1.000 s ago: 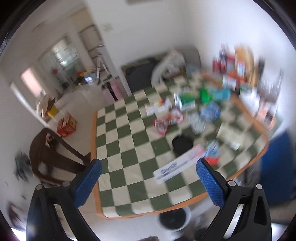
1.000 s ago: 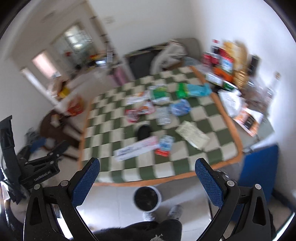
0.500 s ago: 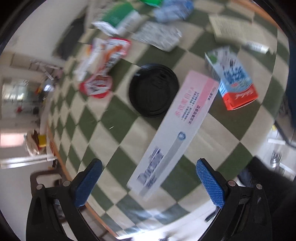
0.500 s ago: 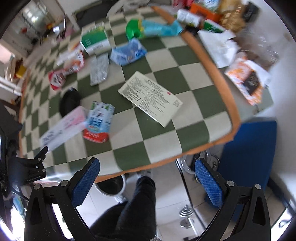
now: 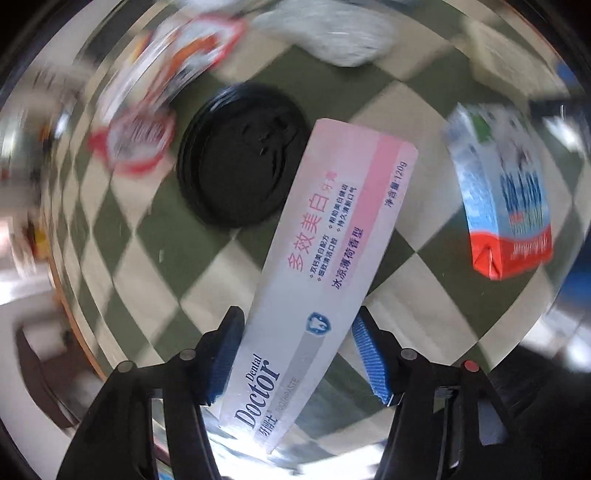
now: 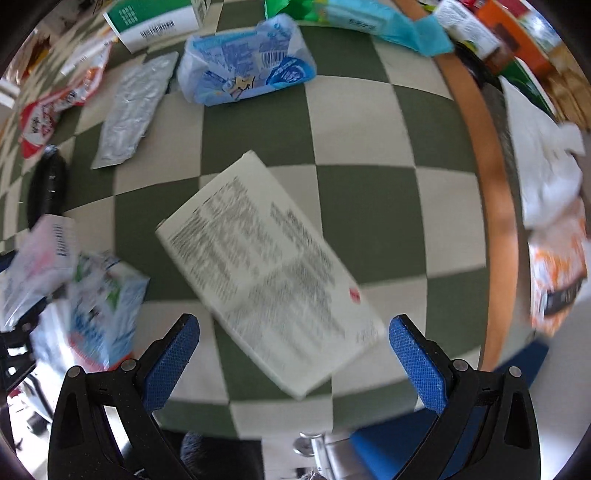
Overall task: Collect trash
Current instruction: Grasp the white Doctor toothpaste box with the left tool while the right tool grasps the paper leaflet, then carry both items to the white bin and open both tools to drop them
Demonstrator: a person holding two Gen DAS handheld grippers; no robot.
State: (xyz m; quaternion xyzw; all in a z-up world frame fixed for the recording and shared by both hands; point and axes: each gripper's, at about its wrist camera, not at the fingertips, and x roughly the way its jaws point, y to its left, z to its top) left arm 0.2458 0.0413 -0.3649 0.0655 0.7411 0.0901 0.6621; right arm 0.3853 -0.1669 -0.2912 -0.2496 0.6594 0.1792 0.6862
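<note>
My left hand-held gripper point(image 5: 295, 354) points down at the desk point(image 5: 177, 240), a green-and-cream checkered top. Its jaws are closing around one long pink-and-white toothpaste box point(image 5: 321, 273), which lies flat on the desk between the two blue pads point(image 5: 225, 354). The left pad sits right at the box's edge; on the right I can see a thin gap, so I have no firm hold on it.

Just beyond the box's far end lies one round black lid point(image 5: 240, 158), partly tucked under the box. To the right, well apart, lies one blue-and-red carton point(image 5: 502, 199). Beyond the lid are one red-and-white wrapper point(image 5: 136, 144), blurred, and one silver packet point(image 5: 332, 33).

My right hand-held gripper point(image 6: 291, 358) hangs over the desk with its jaws wide apart and nothing in them. Below it lies one flat white printed box point(image 6: 266, 273), clear of both pads. Farther off lie one blue plastic bag point(image 6: 243, 62) and one green-and-white box point(image 6: 159, 18).
</note>
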